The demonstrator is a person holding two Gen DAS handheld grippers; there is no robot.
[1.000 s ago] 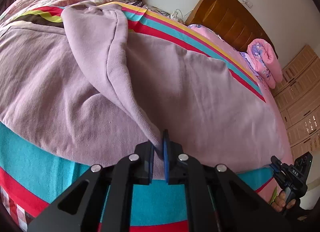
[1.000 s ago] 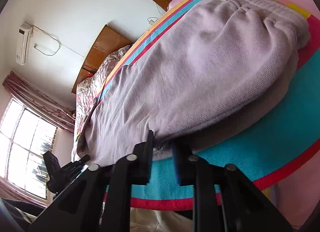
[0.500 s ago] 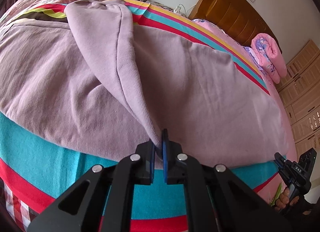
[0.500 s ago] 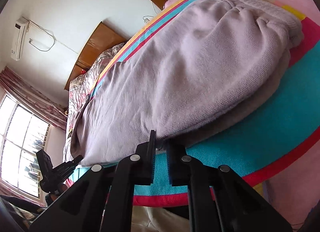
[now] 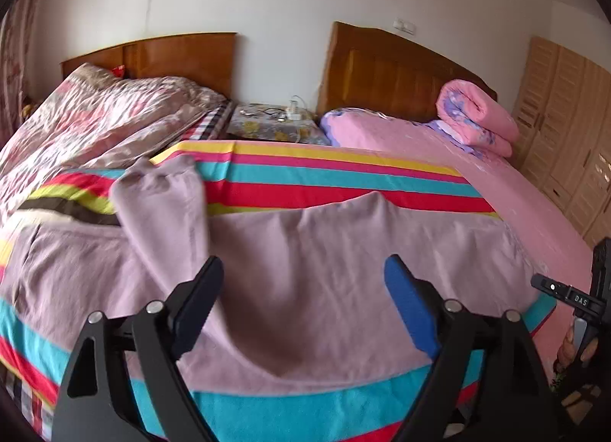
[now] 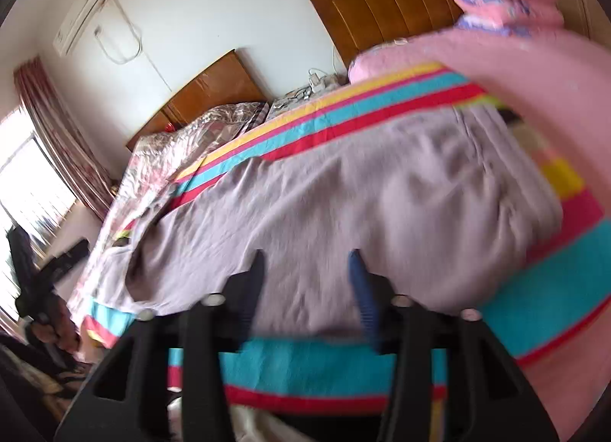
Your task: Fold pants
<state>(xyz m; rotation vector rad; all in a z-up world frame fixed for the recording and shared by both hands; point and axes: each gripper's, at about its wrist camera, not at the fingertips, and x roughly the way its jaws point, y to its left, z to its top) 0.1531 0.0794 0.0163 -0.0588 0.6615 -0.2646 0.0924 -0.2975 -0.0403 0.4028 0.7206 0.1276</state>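
Observation:
Lilac sweatpants (image 5: 324,262) lie across the striped blanket (image 5: 343,175) on the bed, one leg end (image 5: 160,190) folded back over the left part. My left gripper (image 5: 303,278) is open and empty, raised above the pants' near edge. In the right wrist view the pants (image 6: 362,194) spread wide, the bunched waistband end (image 6: 534,205) at right. My right gripper (image 6: 305,262) is open and empty over the near edge. That view is blurred.
A rolled pink quilt (image 5: 477,117) lies by the wooden headboard (image 5: 389,71). A second bed with a floral cover (image 5: 95,117) stands at left, a nightstand (image 5: 275,125) between them. Wardrobe doors (image 5: 565,129) are at right. The blanket's near edge (image 5: 305,411) hangs over the bed front.
Both grippers have let go of the pants and opened. Both pulled back and up from the cloth, so more of the room shows.

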